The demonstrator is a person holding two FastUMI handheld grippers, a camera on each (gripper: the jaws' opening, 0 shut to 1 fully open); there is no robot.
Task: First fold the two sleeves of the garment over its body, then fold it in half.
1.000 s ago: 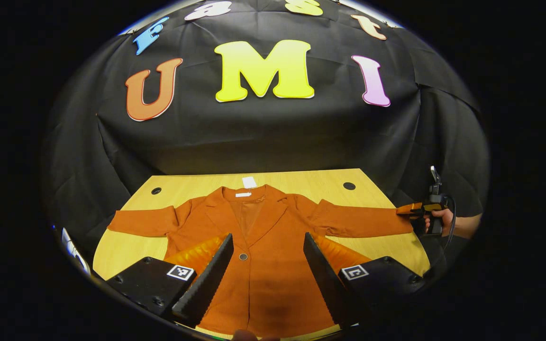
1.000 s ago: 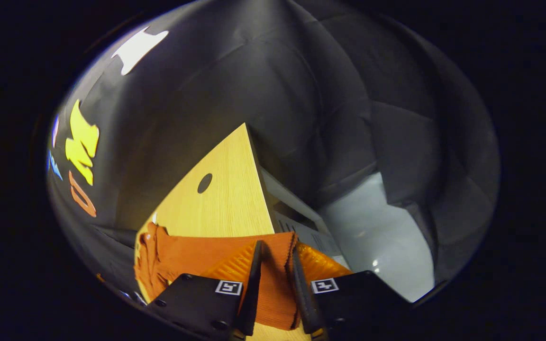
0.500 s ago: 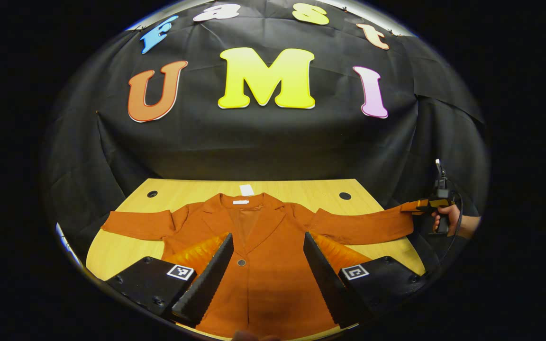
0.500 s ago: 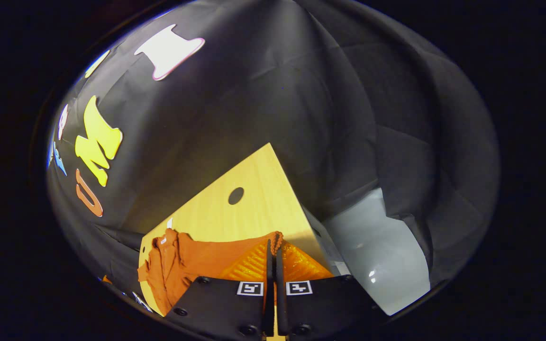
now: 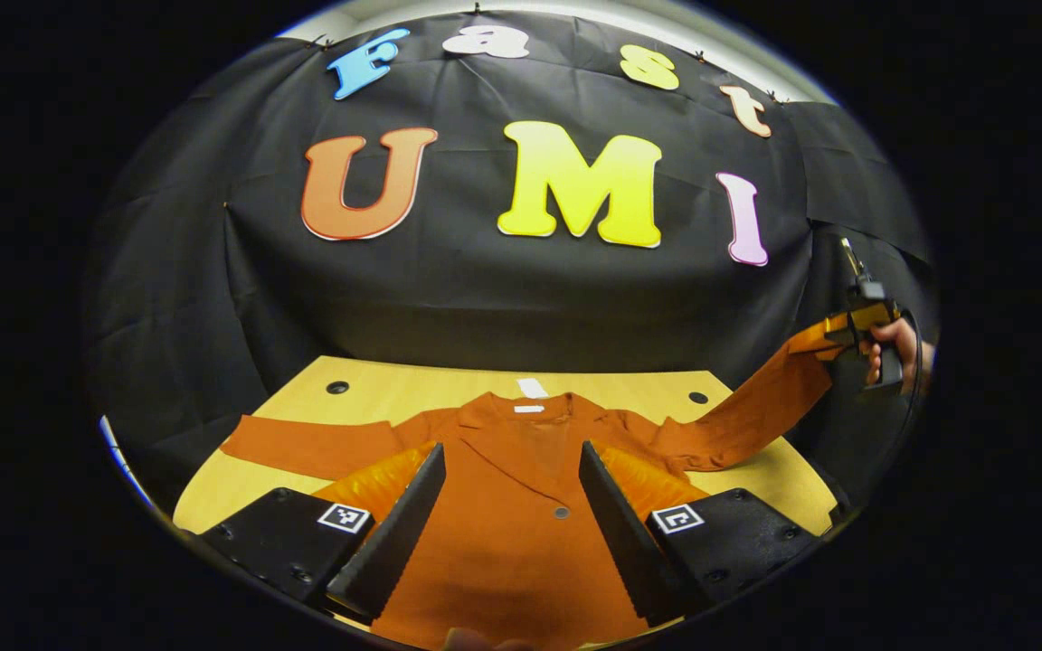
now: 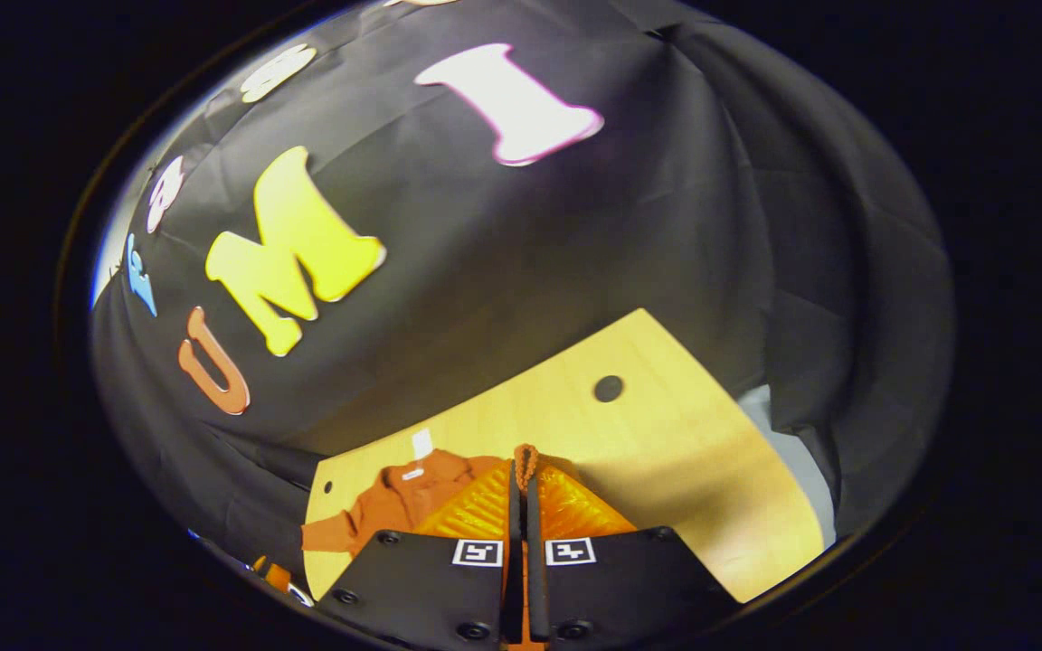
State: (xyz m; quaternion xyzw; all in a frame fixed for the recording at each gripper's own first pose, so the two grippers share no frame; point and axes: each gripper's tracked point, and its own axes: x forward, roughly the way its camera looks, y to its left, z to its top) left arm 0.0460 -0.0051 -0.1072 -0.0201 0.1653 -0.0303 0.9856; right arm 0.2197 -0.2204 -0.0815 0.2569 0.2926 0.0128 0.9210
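- In the left gripper view, the left gripper [image 5: 510, 506] is hovering nearest the camera with its jaws spread wide, nothing between them; each finger block is carrying a small square black-and-white marker, a coded pattern and not readable writing.
- Just beyond and between those fingers, the garment [image 5: 521, 533], a rust-orange jacket, is lying face up on the table [image 5: 222, 488], its front closed at a single dark button [image 5: 561, 513].
- Its collar is pointing toward the far edge of the table, and a small white label [image 5: 528, 409] is sitting inside the neck; any print on it is too small to read.
- A white tag [image 5: 532, 388] is lying on the wood just beyond the collar, also too small to read.
- One sleeve [image 5: 308, 446] is resting flat on the tabletop, stretching away from the body.
- The other sleeve [image 5: 747, 411] is rising off the table at a slant, its cuff in the air past the table's edge.
- The right gripper [image 5: 833, 333] is pinching that cuff, and a hand [image 5: 896, 348] is gripping its handle.
- In the right gripper view, the right gripper's [image 6: 521, 479] jaws are pressed together on the cuff [image 6: 525, 459], a bit of orange fabric poking out past the tips.
- Farther off, two round holes [image 5: 336, 387] are sitting near the table's far corners.
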